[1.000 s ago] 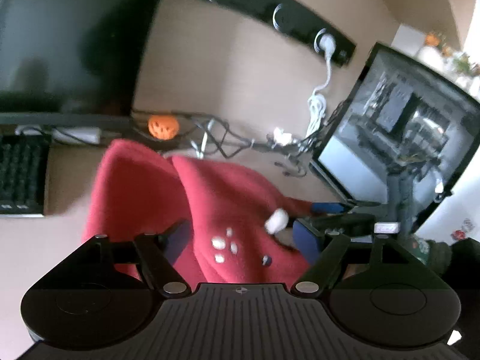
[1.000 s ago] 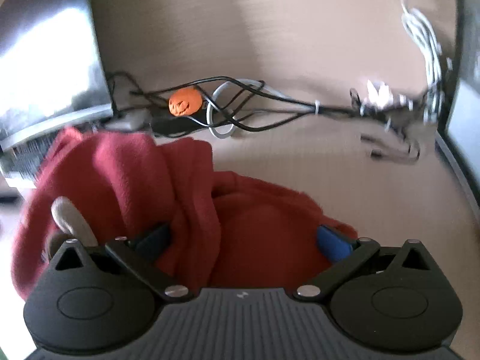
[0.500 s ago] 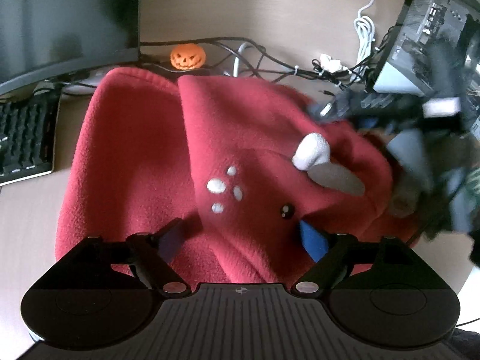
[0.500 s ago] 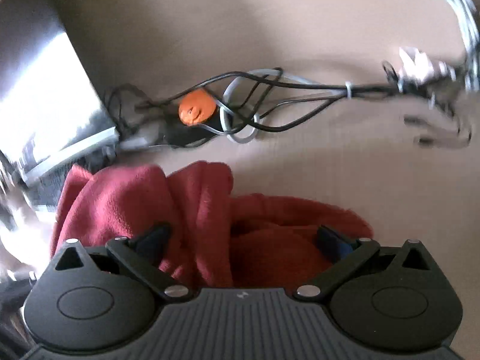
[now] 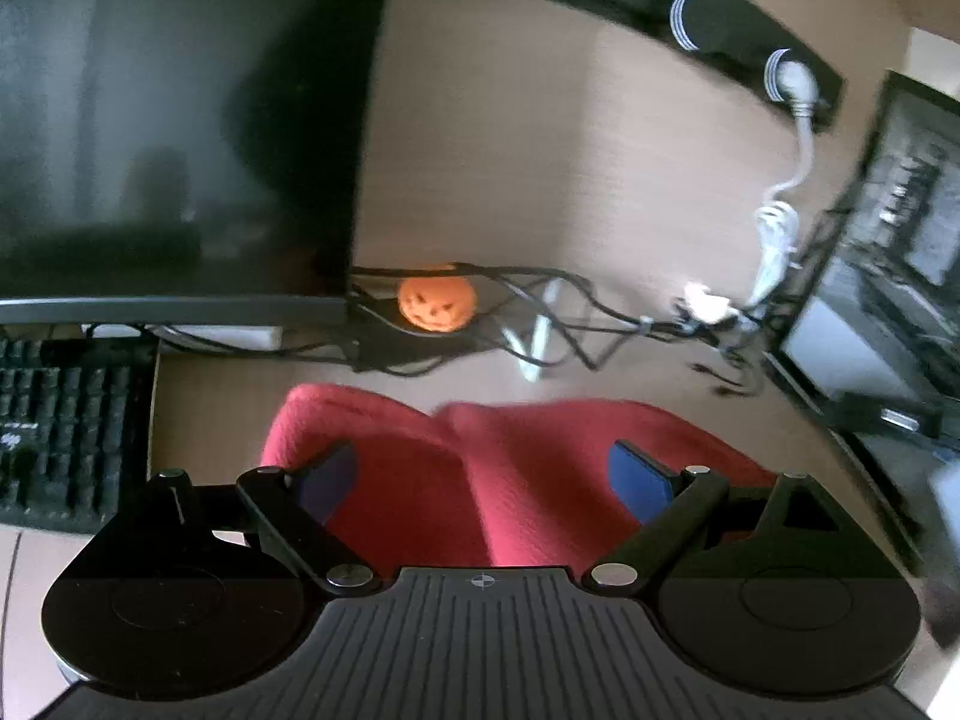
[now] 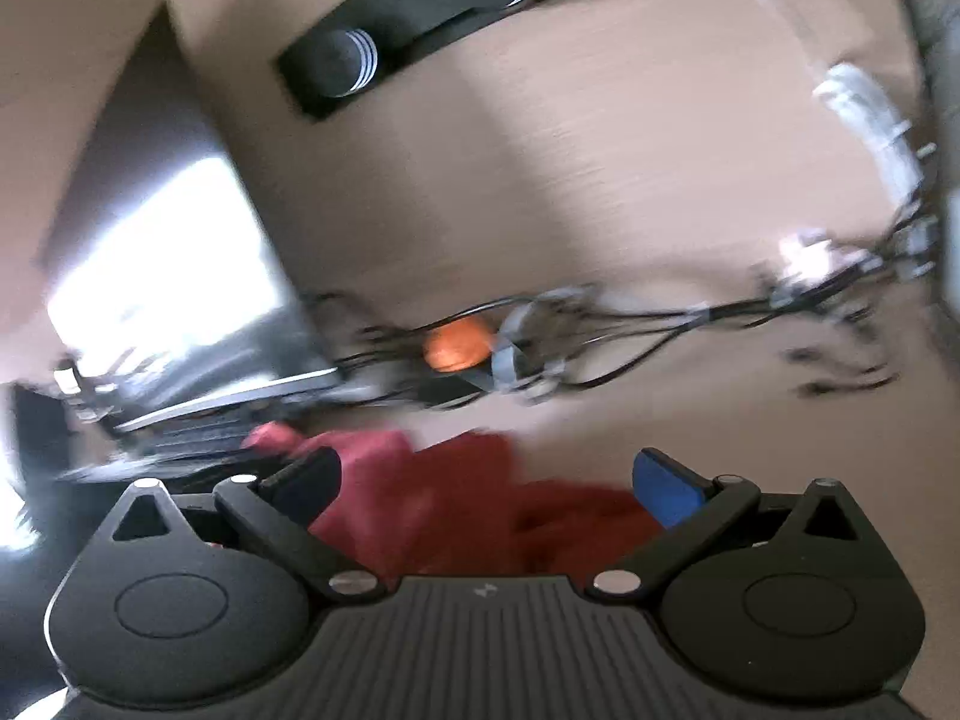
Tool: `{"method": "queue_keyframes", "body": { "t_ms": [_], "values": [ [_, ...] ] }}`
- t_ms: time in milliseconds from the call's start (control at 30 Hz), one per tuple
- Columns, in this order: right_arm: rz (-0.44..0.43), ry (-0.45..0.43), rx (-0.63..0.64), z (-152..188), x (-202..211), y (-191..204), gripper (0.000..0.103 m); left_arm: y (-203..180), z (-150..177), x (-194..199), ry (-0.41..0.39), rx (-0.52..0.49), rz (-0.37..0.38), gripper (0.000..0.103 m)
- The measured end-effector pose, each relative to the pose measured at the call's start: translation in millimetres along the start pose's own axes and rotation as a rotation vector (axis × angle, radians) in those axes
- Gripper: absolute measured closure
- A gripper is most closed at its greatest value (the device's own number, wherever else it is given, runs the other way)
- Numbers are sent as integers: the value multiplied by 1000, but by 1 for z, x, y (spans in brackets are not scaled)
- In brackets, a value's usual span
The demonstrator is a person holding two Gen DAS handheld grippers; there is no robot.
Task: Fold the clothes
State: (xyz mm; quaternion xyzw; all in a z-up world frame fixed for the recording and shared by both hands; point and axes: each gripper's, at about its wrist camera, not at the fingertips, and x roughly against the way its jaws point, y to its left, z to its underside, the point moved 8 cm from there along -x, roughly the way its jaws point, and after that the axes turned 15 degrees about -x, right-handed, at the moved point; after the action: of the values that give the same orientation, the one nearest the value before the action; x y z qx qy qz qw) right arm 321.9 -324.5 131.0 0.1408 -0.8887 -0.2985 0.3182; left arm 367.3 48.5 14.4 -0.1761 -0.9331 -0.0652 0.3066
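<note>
We see two grippers, one per view. Nearest in the left wrist view, the left gripper (image 5: 483, 474) has its jaws spread wide; they have just been opening, and the red fleece garment (image 5: 420, 480) lies under and between the blue pads w/o being pinched. In the right wrist view, the right gripper (image 6: 486, 483) also stands wide apart, with red cloth (image 6: 432, 498) below it and nothing clamped; this view is blurred, so we cannot tell if a pad touches the fabric.

There is one garment. It lies bunched on the light wooden desk (image 5: 600, 384), just in front of both grippers, with a fold ridge running down its middle.

Left of the garment we count one black keyboard (image 5: 66, 420), near the desk edge. Behind the garment, approx. at the foot of the back panel, sits one small orange pumpkin figure (image 5: 437, 302), wrapped in a tangle of black cables (image 5: 576, 324). These cables run across the desk to the right, where one white cable bundle (image 5: 777, 240) hangs from a plug.

Farther back stand two screens: one big dark monitor (image 5: 168, 120) at left, above the keyboard, and one more screen (image 5: 888, 276) at right, tilted. On top, one black power strip (image 5: 660, 6) is fixed on the back panel, with three round sockets visible, the white plug in the rightmost one.
</note>
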Motion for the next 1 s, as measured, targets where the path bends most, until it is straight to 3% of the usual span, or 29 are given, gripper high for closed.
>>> {"method": "queue_keyframes", "body": {
  "t_ms": [133,233,300,500,767,867,1000],
  "values": [
    [62,70,-47,24,-40,-23,0,15,16,-28,47,31,-7,8],
    [47,88,-121,24,-59,-41,0,22,27,-41,49,54,10,6],
    [42,99,-106,17,-64,-41,0,26,32,-48,46,78,18,4],
    [158,17,-12,-1,-15,-40,0,28,34,-52,33,94,39,3],
    [376,16,-218,41,20,-106,0,29,34,-52,16,104,47,3],
    [343,44,-211,51,12,-96,0,29,35,-51,8,103,48,3],
    [309,117,-40,64,-26,-60,0,29,36,-50,-1,102,46,3]
  ]
}}
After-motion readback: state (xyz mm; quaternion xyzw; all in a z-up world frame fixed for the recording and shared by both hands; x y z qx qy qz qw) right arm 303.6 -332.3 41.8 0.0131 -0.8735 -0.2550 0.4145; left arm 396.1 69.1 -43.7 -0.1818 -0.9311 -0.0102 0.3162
